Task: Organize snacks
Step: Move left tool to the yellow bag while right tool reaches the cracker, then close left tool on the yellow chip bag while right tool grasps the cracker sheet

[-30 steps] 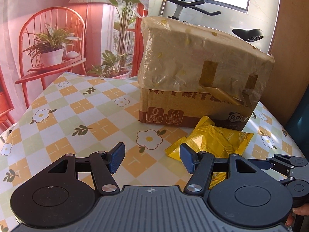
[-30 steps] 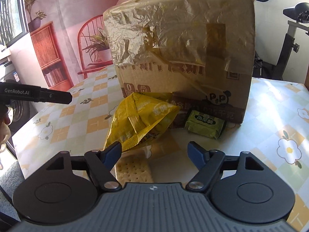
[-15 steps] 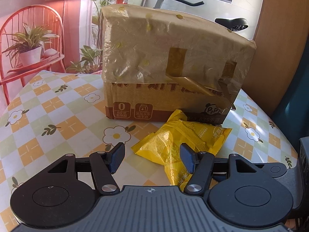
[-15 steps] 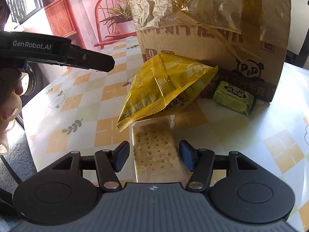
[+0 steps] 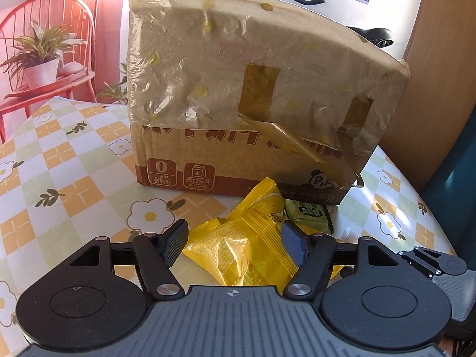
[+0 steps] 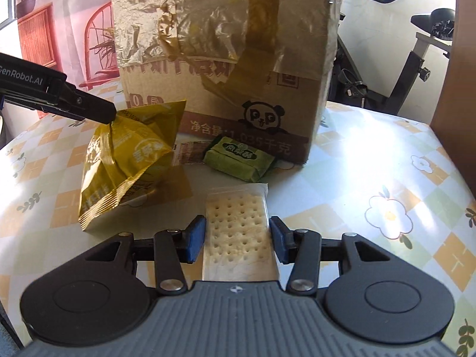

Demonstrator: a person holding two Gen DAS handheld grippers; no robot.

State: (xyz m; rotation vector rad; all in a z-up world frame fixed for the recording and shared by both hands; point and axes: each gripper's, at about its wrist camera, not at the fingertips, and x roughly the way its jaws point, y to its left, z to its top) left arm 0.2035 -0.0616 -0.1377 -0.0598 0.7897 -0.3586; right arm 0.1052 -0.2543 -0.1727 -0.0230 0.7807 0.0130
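The right tool (image 6: 237,239) has its jaws closing either side of the cracker pack (image 6: 238,232), which lies flat in front of the box (image 6: 226,59); the pads are just beside its long edges and not yet pressing, as far as I can tell. To do this well, I'd keep the pads square to those edges and squeeze lightly, since crackers in thin film will likely snap under a hard pinch.

The left tool (image 5: 235,245) has its jaws opening with the yellow bag (image 5: 238,247) between them; the pads stand apart from it. That bag is puffy and slick, so I'd take it by a crimped seam or low across the body, or it may squirt out.

Nearer the box, a green packet (image 6: 238,160) lies close to its base, well clear of both tools.

The surface (image 6: 386,154) wears a glossy checked cloth with flowers, glaring in the sun. Behind the box stand a red chair (image 5: 44,29) with a potted plant (image 5: 41,56), and an exercise bike (image 6: 416,59).
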